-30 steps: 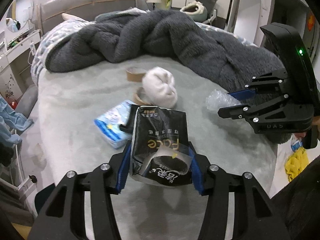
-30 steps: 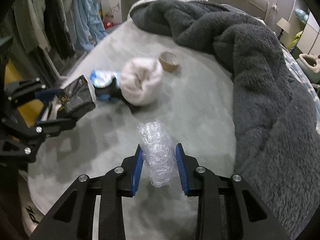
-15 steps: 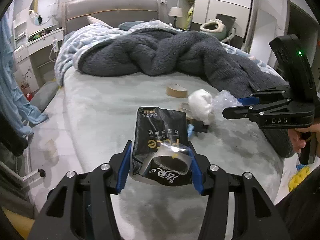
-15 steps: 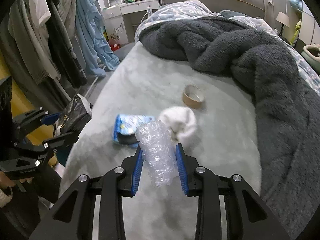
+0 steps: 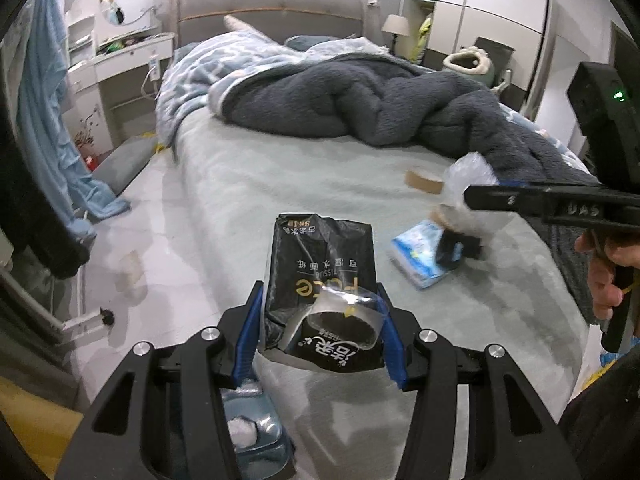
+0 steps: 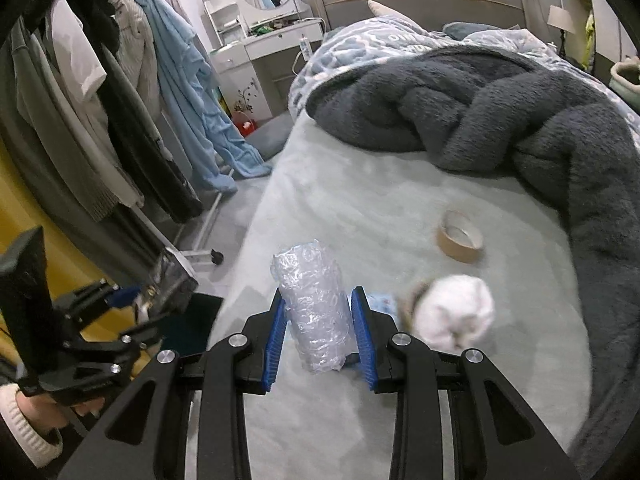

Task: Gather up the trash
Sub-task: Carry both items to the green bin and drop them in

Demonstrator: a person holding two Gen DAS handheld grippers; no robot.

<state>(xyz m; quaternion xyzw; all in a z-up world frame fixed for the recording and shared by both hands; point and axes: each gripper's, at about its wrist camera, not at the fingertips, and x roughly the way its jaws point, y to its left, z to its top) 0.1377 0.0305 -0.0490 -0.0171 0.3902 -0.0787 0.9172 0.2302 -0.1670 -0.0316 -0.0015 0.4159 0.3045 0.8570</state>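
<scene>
My left gripper is shut on a crumpled black tissue pack, held over the left edge of the bed. My right gripper is shut on a roll of clear bubble wrap; the left wrist view shows that gripper from the side at the right, with the bubble wrap sticking up. On the bed lie a blue tissue pack, a brown tape roll and a white balled sock. In the right wrist view the left gripper sits at lower left.
A rumpled grey blanket covers the far half of the bed. A rack of hanging clothes stands left of the bed, with a white dresser behind. A blue container with something white inside shows under my left gripper.
Both grippers have swung left and back from the bed with their loads still gripped. The sock, tape and blue pack have shifted to the right in both views; the floor beside the bed has come into sight.
</scene>
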